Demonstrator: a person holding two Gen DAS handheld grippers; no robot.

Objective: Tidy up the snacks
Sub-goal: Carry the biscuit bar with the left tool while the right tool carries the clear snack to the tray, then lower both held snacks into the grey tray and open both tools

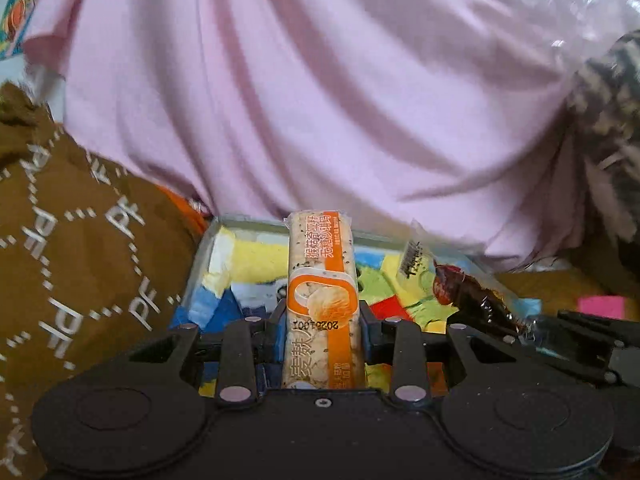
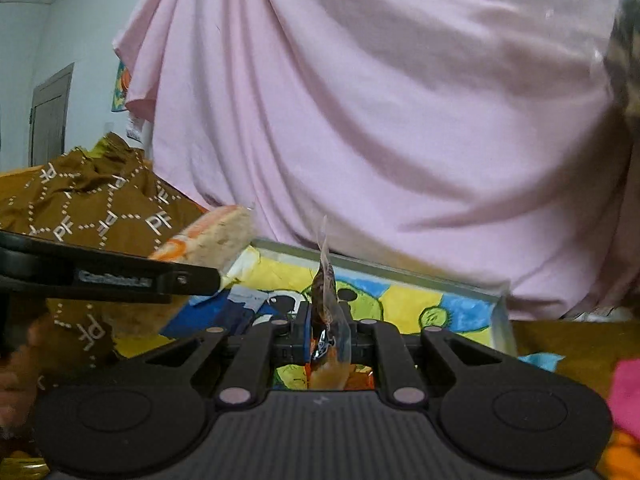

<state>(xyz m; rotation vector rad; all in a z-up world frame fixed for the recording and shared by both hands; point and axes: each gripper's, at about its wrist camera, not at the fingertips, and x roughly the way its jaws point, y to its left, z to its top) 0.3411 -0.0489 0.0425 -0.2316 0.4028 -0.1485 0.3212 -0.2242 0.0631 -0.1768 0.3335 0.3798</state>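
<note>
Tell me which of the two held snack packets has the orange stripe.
The pale bar-shaped snack packet clamped in the left tool has it. The other, in the right tool, is a thin clear packet with dark brown contents.

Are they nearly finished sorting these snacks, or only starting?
Nothing looks put away yet. In hand: the left gripper clamps an orange cracker pack; the right gripper pinches a clear-wrapped dark snack. Both are above the colourful tray, not yet set down.
</note>
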